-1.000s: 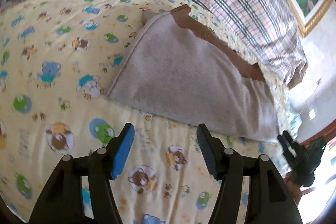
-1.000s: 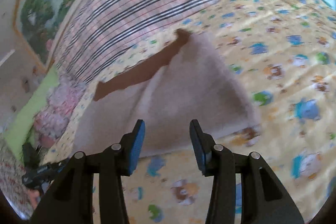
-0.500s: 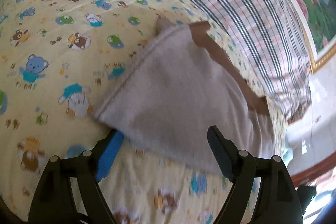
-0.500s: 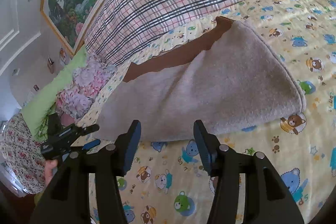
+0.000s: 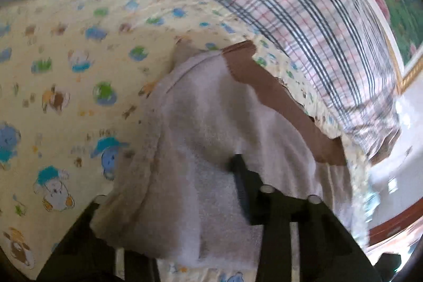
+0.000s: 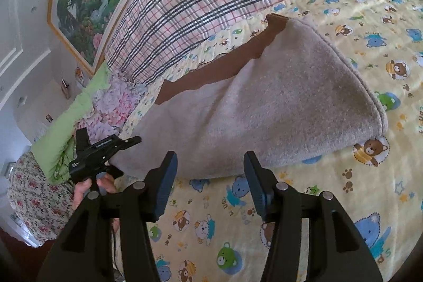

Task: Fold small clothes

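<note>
The left gripper (image 5: 206,192), clear of the cloth a second ago, has just closed its jaws on the near corner of the folded grey fleece garment with brown trim (image 6: 277,107). It lies on the bed's yellow bear-print sheet (image 6: 343,176). The right gripper (image 6: 210,184) hangs apart and empty beside its near edge.

garment: grey fleece piece (image 6: 277,107) with a brown band (image 6: 211,73) along its far edge
state: folded over, near corner bunched up
place: on the sheet, centre, band toward 11 o'clock
</note>
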{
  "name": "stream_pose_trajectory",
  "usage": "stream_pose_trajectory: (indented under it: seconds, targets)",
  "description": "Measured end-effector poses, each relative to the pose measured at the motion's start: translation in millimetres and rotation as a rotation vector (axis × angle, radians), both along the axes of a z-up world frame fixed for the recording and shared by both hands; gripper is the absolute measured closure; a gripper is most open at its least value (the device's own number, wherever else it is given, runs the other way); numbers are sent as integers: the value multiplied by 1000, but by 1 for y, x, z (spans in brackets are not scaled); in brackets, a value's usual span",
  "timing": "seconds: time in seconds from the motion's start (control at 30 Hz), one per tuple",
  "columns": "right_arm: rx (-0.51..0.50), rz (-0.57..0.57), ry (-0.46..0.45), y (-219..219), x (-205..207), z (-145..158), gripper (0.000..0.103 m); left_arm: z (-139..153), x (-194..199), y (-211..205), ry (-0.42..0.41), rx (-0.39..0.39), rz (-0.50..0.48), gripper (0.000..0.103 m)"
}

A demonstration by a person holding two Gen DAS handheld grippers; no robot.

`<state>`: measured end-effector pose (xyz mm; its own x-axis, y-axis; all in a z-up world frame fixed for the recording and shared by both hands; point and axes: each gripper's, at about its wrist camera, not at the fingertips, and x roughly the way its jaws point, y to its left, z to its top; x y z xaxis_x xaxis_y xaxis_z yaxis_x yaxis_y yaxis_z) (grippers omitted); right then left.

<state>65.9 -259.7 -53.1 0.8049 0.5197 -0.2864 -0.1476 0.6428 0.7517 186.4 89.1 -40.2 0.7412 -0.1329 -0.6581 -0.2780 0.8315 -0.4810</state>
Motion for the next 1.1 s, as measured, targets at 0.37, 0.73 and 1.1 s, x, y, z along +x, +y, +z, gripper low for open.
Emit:
stream_pose_trajectory:
  seconds: [0.37,0.73,1.1]
  targets:
    - [1,-52,19,-46,13,18,49,82,-4,-122,-232,168,-345,96]
    - [67,3,60,-92,70,26,47,6,22,-239,-92,268,-587,96]
    - [139,215,188,-41,162,14,44,20,9,-228,-151,246,-553,96]
